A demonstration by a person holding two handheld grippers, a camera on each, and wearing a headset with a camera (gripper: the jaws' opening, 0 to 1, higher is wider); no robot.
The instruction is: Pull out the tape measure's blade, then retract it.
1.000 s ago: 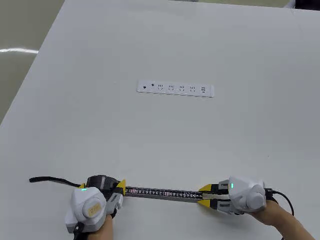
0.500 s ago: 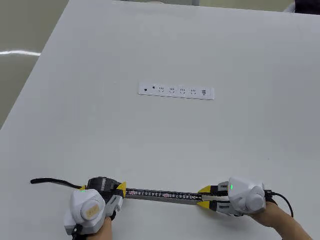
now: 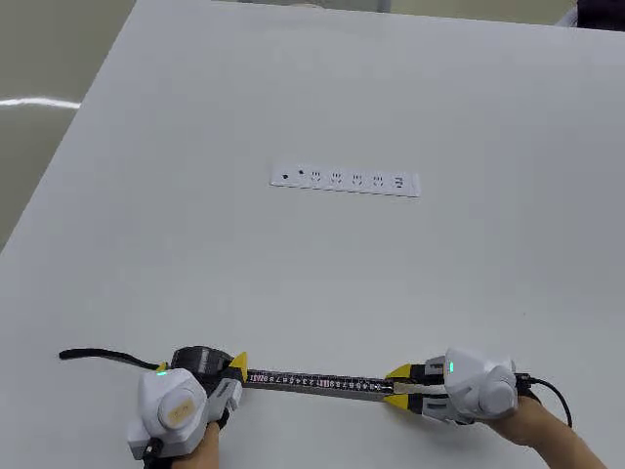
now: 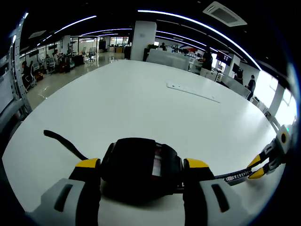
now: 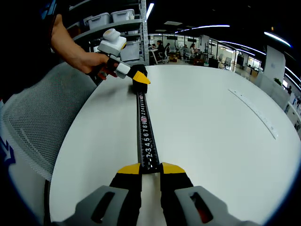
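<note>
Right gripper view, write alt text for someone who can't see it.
The yellow-tipped right hand-held gripper pinches the end of a dark metal tape measure blade with white numerals. The blade runs straight across the white table to the black tape measure case, clamped by the left hand-held gripper in a person's hand.

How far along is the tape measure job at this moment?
Done: the blade lies pulled out across the table. In hand: the left tongs grip the case, and the right tongs pinch the blade's free end. To do: letting the blade go back into the case.
</note>
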